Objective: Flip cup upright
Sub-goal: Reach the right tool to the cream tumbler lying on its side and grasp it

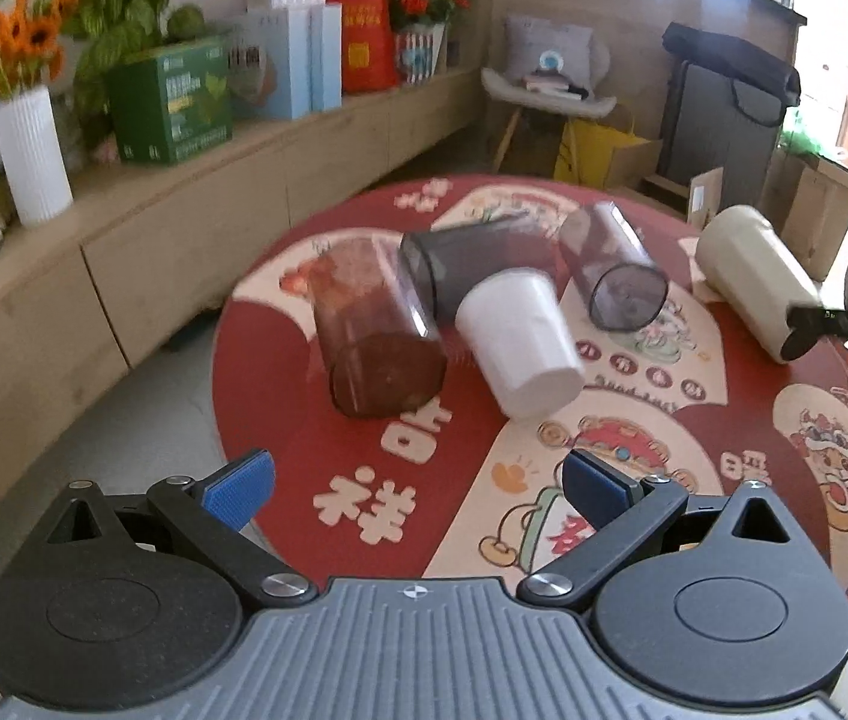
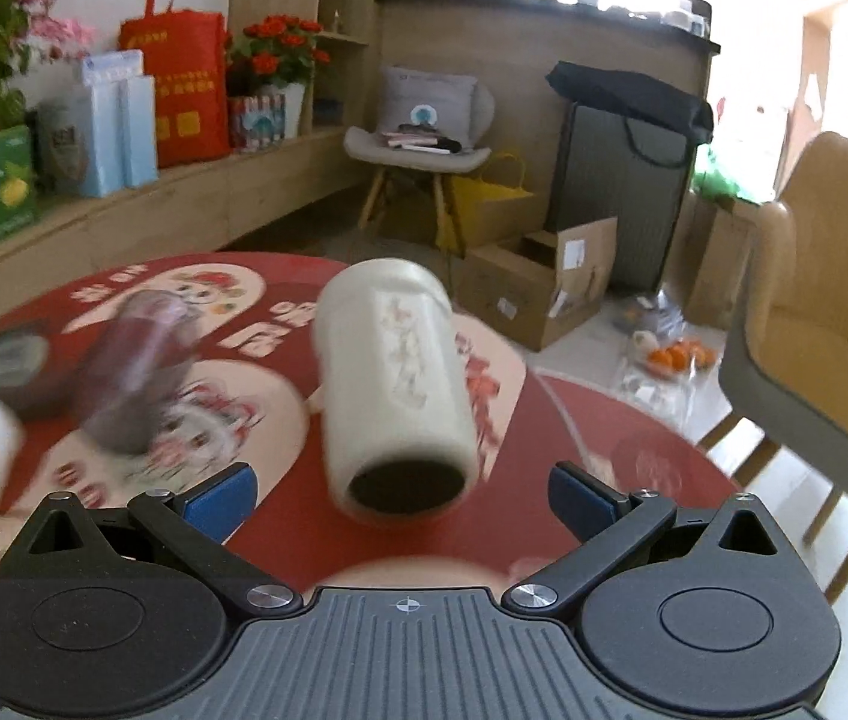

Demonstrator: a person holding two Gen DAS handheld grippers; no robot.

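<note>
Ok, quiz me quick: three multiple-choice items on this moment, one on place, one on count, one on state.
1. Which cup lies nearest the right gripper?
A. cream cup
B. white cup
C. brown cup

2. How many cups lie on the table?
A. three
B. five
C. seven

3. How do the left gripper's jaws stand?
A. shut on a cup
B. shut on nothing
C. open, holding nothing

Answers:
1 A, its dark mouth faces the jaws in the right wrist view.
2 B, brown, white, cream and two grey.
3 C, blue pads spread wide over bare cloth.
</note>
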